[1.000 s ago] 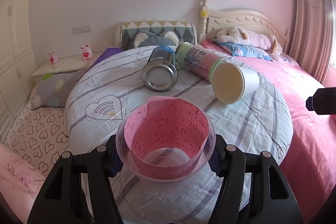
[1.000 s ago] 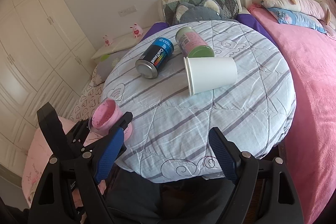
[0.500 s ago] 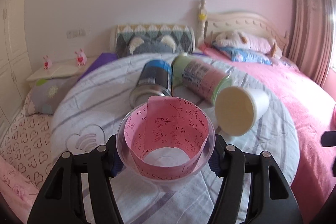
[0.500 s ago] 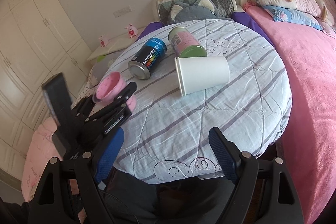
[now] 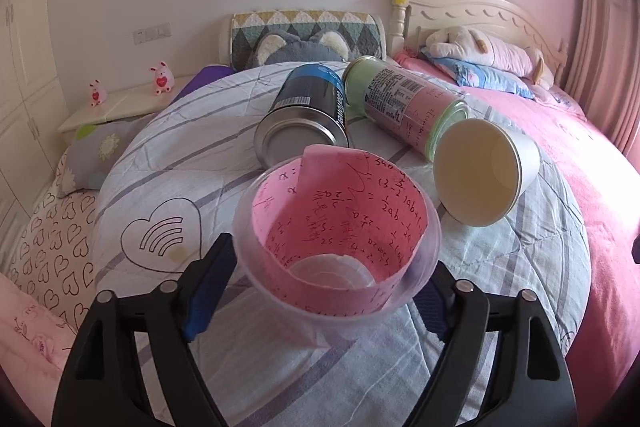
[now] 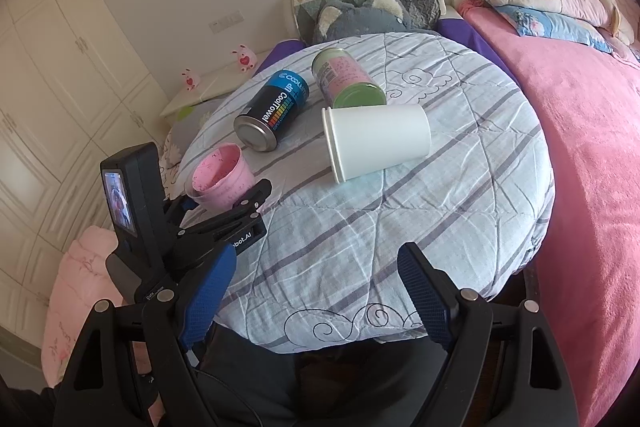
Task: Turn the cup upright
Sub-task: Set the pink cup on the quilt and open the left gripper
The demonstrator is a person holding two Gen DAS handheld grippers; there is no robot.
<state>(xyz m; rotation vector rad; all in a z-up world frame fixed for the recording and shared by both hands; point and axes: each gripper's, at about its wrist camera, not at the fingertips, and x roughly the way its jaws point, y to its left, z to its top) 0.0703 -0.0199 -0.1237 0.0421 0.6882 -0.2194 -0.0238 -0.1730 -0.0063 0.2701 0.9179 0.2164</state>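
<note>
Tabletop [image 5: 168, 163]: pink-paper-lined cup [image 5: 336, 239] upright

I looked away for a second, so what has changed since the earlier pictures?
The left gripper, shut on the pink-lined clear cup throughout, carried it from beyond the table's edge inward over the cloth, mouth up, toward the blue can. The right gripper stayed open and empty. The white paper cup, blue can and green can still lie on their sides.
</note>
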